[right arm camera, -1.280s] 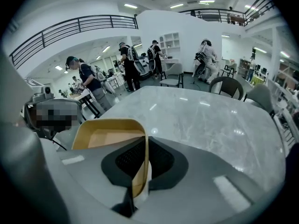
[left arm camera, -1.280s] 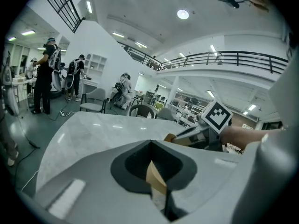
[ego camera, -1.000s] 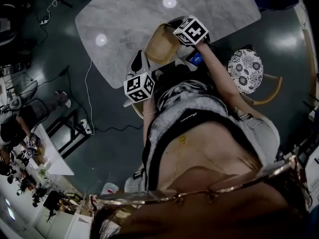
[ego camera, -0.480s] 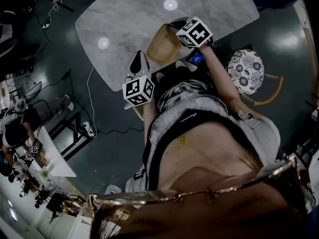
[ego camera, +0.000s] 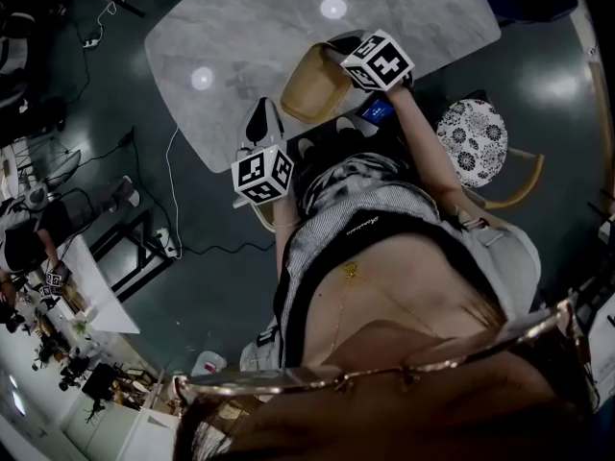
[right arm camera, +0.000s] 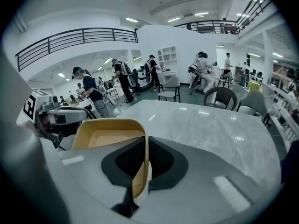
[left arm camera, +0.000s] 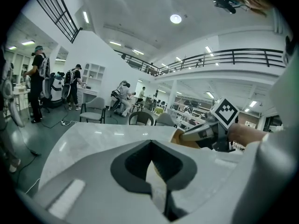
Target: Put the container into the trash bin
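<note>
The right gripper (right arm camera: 145,141) has its jaws closed on the thin side wall of the tan container (right arm camera: 110,134), an open, shallow tub whose rim runs up between the dark pads. In the head view the container sits at the near edge of the pale marble bench (ego camera: 259,27), roughly midway along that edge, with the right gripper's marker cube just to its right and partly over the bench. The left gripper (left arm camera: 150,146) is off the bench's near edge, to the left of the container and apart from it; its jaws appear pressed together at the tips with nothing between them, though a pale slit behind the pads makes this less than certain. From the left gripper view the bench top stretches away ahead, and the right gripper shows at its right side with a sliver of the tan tub just beside it. A chair with a patterned cushion (ego camera: 471,140) stands by the bench's near right corner, and a white cable (ego camera: 173,176) trails over the dark floor off the bench's left end. Grey chairs (right arm camera: 219,97) stand at the bench's far side, with people (right arm camera: 88,94) working well beyond them.
</note>
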{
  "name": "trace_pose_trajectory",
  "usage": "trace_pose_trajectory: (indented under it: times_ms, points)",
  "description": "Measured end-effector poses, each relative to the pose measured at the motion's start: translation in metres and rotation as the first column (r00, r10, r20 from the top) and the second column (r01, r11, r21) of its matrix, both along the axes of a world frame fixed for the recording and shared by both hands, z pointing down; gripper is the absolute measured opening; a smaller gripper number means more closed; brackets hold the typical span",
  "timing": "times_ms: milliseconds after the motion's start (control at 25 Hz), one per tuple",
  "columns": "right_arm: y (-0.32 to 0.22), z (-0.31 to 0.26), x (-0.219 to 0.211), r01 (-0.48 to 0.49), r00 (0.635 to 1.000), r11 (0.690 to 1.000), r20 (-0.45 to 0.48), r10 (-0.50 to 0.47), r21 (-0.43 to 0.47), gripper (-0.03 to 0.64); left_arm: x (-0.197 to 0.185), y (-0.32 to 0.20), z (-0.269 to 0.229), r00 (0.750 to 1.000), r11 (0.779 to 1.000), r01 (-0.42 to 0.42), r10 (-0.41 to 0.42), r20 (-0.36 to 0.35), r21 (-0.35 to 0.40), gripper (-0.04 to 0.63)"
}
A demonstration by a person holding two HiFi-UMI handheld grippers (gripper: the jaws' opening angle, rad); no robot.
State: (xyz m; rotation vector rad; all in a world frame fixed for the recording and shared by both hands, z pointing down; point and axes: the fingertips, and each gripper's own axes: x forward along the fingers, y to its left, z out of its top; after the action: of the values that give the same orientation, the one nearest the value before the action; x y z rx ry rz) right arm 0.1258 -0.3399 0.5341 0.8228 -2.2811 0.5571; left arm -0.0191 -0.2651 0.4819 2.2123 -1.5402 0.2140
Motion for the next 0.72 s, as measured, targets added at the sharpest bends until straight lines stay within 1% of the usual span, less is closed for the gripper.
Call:
trace_pose_trajectory:
  times_ms: [120, 320, 520, 720]
  points:
    - [0.0, -0.006, -0.001, 0.03, 0.999, 1.0, 0.016, -0.03, 0.003, 0.034, 0.001, 0.002, -0.002, 1.0, 1.0, 0.026, -0.026, -0.003, 0.001, 0.0]
    - [-0.001, -0.009, -0.004, 0.085, 0.996, 0.996, 0.017, -0.085, 0.014, 0.034, 0.001, 0.008, -0.005, 0.997, 0.997, 0.08, -0.08, -0.009, 0.011, 0.0]
    - [0.003, -0.013, -0.015, 0.156, 0.988, 0.987, 0.014, -0.156, 0.029, 0.034, -0.006, 0.019, -0.009, 0.987, 0.986, 0.159, -0.158, -0.028, 0.039, 0.0]
    - [0.009, -0.018, -0.033, 0.208, 0.978, 0.977, 0.019, -0.209, 0.05, 0.034, -0.021, 0.032, -0.011, 0.976, 0.975, 0.214, -0.212, -0.043, 0.051, 0.0]
